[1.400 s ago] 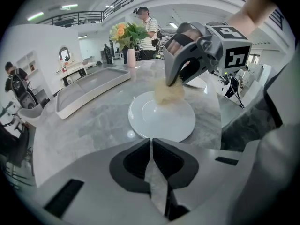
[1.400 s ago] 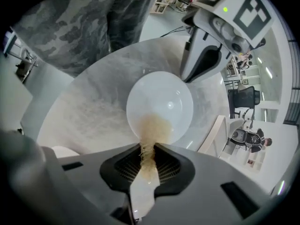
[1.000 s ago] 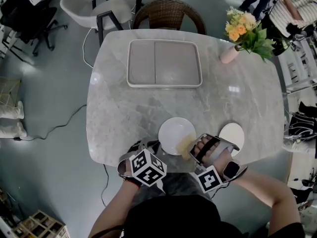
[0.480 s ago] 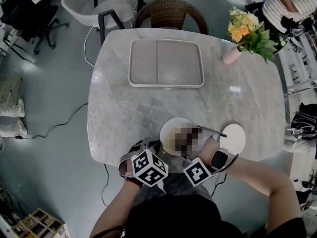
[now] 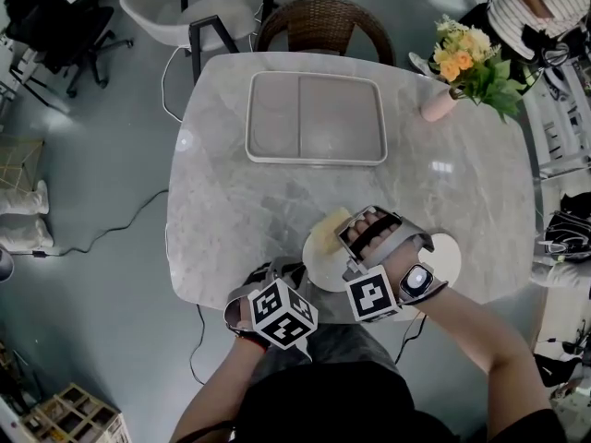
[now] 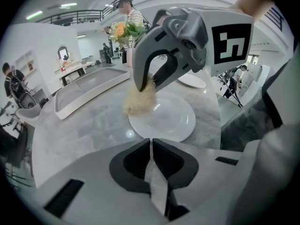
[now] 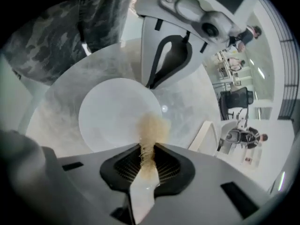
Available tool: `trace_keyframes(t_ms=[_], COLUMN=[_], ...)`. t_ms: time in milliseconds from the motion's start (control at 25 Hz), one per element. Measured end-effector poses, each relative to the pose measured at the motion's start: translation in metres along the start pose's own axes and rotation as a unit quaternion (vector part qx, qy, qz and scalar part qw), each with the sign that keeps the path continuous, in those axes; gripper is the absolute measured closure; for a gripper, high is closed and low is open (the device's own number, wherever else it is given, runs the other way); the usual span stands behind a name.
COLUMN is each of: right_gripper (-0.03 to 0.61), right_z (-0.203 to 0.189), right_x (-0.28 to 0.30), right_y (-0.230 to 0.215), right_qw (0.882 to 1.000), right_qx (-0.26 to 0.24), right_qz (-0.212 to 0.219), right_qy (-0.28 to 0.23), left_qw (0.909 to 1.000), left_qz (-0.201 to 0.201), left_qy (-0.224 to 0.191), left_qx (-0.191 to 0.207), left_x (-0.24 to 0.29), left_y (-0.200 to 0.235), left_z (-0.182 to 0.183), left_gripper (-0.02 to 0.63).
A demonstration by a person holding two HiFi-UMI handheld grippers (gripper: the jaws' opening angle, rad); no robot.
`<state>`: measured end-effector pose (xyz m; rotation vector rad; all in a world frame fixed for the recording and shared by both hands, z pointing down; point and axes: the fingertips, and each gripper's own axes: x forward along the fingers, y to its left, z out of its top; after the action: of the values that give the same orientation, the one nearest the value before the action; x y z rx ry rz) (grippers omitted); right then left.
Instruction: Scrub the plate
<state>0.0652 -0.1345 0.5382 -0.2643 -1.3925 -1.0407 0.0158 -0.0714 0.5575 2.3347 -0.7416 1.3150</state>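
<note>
Two tools working over one plate (image 5: 321, 264): the right tool (image 7: 146, 147) is clamping one scrub pad (image 7: 151, 127) at the plate's rim.

The single white plate is lying flat on the marble table (image 5: 231, 201), near the person's edge and directly ahead of the left tool (image 6: 150, 142). The right tool's jaws are gripping the one fibrous tan pad, whose free end is resting on the far-left rim of the plate, partly over the table. The left tool's jaws are standing together with nothing between them; this tool is hovering at the table's near edge, just short of the plate. One smaller white disc (image 5: 454, 250) is lying just to the right of the plate. One two-compartment tray (image 5: 316, 118) is sitting at the far side of the table, well apart from the plate. One vase of flowers (image 5: 466, 63) is standing at the far right corner.
</note>
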Motion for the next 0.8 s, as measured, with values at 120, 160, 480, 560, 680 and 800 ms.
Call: trace_keyframes(t_ms=[120,160,480,560,680,800], right_gripper=[0.509,0.509,0.509,0.509,0.509,0.509], right_z=[0.002,0.008,0.026,0.028,0.031,0.041], right_x=[-0.003,-0.004,-0.012,-0.014,-0.019,-0.026], right_y=[0.009,0.011,0.04,0.044,0.052,0.06], right_qw=[0.997,0.994,0.996,0.996,0.995,0.993], right_qx=[0.075,0.104,0.079,0.081,0.082,0.103], right_qz=[0.008,0.005,0.035,0.042,0.049,0.054], right_qy=[-0.003,-0.014,-0.013,-0.016,-0.015,-0.022], left_qw=[1.0,1.0,0.9999,0.9998,0.9998,0.9998], left_qz=[-0.001,-0.001,-0.002,-0.002,-0.002,-0.001], left_qy=[0.0,0.0,0.002,0.002,0.0,-0.001], left_qx=[0.002,0.004,0.015,0.018,0.02,0.022], left_x=[-0.002,-0.002,-0.001,0.0,0.001,0.0], left_y=[0.0,0.0,0.0,0.0,0.0,0.0], left_z=[-0.001,-0.001,-0.003,-0.002,-0.001,-0.002], left_gripper=[0.586,0.586,0.586,0.586,0.586,0.586])
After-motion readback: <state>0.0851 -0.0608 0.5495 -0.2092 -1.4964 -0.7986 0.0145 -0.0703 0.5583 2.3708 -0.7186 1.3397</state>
